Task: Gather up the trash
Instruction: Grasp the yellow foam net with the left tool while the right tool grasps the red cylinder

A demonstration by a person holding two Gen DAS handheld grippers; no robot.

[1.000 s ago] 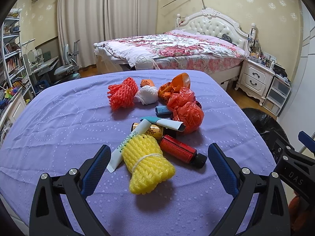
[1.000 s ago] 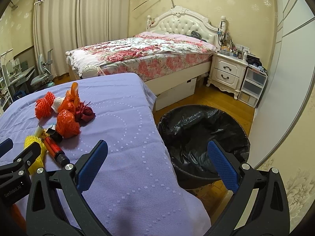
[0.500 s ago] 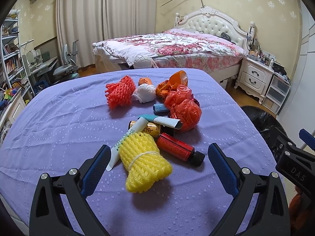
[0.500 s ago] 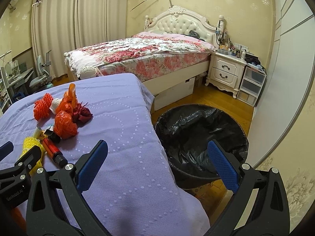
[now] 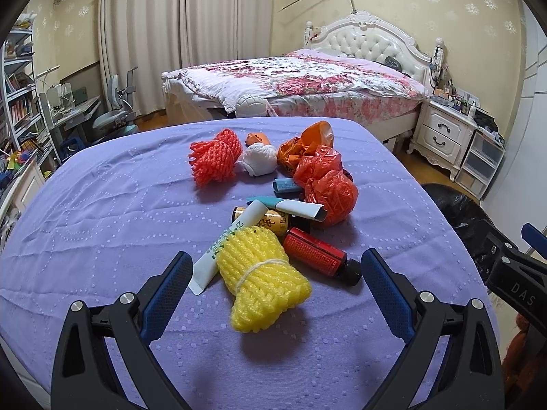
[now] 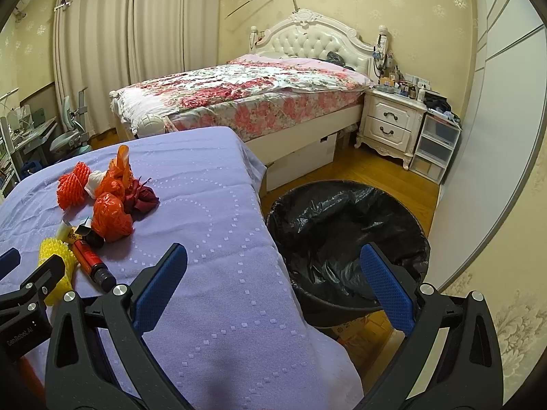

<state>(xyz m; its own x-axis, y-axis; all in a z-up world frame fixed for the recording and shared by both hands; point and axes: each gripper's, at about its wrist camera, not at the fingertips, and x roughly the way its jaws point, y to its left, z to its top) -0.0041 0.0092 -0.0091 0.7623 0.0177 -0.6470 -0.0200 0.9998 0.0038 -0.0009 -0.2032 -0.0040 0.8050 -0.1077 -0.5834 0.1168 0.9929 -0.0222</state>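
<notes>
Now, left gripper (image 5: 273,294): spread wide, empty, yellow foam net (image 5: 261,276) between its fingers on the tabletop (image 5: 102,212)
Red bottle (image 5: 319,261): just beside the net
Right gripper (image 6: 273,285): wide, empty
Lined trash bin (image 6: 345,239): on the floor

"DAS" is printed in pale letters on the black body of the right gripper (image 5: 512,273), lower right of the left wrist view. "GenRobot.AI" stands on the left gripper (image 6: 24,324), lower left of the right wrist view. Print on the white tube (image 5: 232,239) and yellow-labelled bottle (image 5: 273,220) is unreadable.
</notes>
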